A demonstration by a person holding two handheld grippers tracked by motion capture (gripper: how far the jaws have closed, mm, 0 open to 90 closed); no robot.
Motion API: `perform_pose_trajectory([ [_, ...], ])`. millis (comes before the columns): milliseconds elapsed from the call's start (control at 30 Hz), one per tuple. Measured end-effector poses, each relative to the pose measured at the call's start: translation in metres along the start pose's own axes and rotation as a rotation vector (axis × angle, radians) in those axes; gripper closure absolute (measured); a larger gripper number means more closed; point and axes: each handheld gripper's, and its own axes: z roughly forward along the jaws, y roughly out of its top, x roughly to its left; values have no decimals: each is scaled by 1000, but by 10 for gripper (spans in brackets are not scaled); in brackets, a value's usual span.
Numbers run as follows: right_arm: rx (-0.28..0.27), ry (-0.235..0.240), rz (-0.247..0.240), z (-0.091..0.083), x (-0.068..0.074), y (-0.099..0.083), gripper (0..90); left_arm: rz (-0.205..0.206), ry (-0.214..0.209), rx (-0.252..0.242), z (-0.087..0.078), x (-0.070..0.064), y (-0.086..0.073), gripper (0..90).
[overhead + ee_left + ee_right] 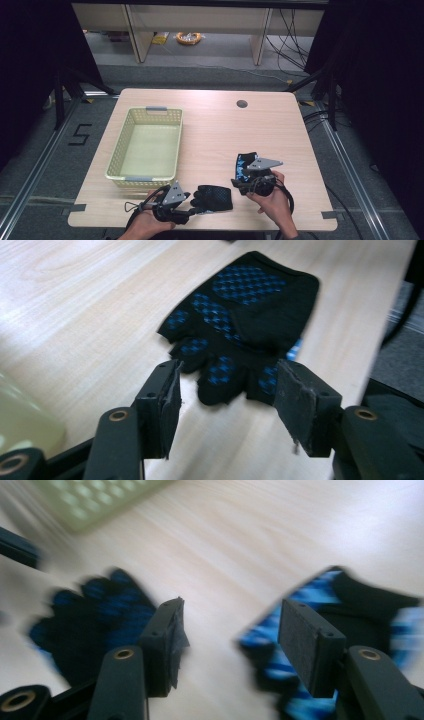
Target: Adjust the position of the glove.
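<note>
Two black knit gloves with blue grip dots lie apart on the pale wooden table (215,125), the nearer glove (240,320) fingers-first just ahead of the wide-open left gripper (227,405), the other glove (245,162) under the open right gripper (230,645), right of the empty pale-green plastic basket (146,145).

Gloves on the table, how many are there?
2. One glove lies at the near edge by the left hand-held gripper; the other glove sits partly hidden under the right hand-held gripper.
</note>
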Motion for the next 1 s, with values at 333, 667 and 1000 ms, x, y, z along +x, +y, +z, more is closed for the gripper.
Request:
perform_pose_trajectory([
  [333, 80, -17, 8, 7, -40, -2, 543, -72, -6, -13, -19, -3, -19, 331],
  [667, 138, 54, -85, 37, -52, -4, 661, -81, -2, 3, -28, 1, -27, 324],
  [1000, 145, 21, -140, 41, -50, -1, 590, -89, 0, 4, -25, 0, -27, 331],
])
